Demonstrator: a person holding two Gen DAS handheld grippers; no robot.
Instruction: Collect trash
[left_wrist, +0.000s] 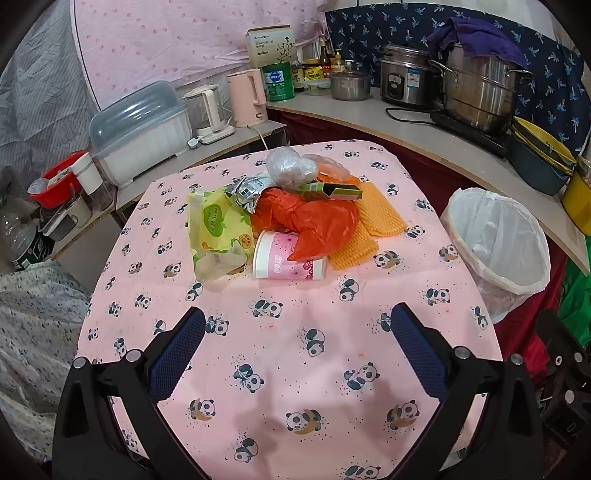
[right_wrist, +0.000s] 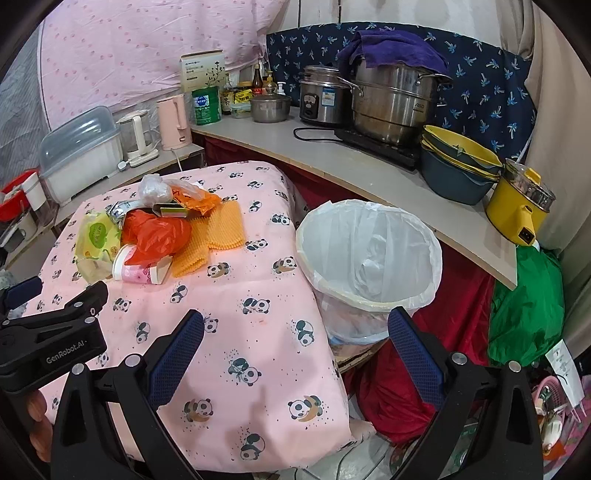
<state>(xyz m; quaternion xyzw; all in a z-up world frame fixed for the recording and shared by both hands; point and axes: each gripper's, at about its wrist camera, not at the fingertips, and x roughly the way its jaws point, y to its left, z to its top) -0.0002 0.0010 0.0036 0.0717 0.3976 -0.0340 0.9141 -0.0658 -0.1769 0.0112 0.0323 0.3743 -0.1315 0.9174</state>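
A pile of trash lies on the pink panda tablecloth (left_wrist: 295, 332): a tipped pink paper cup (left_wrist: 288, 262), an orange plastic bag (left_wrist: 314, 221), a yellow-green wipes pack (left_wrist: 218, 225), orange foam netting (left_wrist: 376, 218), a green box (left_wrist: 332, 191) and a clear bag (left_wrist: 291, 166). A bin with a white liner (left_wrist: 498, 240) stands right of the table; it also shows in the right wrist view (right_wrist: 369, 258). My left gripper (left_wrist: 297, 347) is open and empty, short of the cup. My right gripper (right_wrist: 295, 347) is open and empty over the table's right edge near the bin.
A counter (right_wrist: 369, 166) behind and right of the table holds steel pots (right_wrist: 391, 103), a rice cooker, stacked bowls (right_wrist: 458, 166) and a yellow pot (right_wrist: 521, 206). Kettles (left_wrist: 247, 98) and a plastic container (left_wrist: 140, 133) stand on a shelf at the left. A green bag (right_wrist: 524, 306) lies under the counter.
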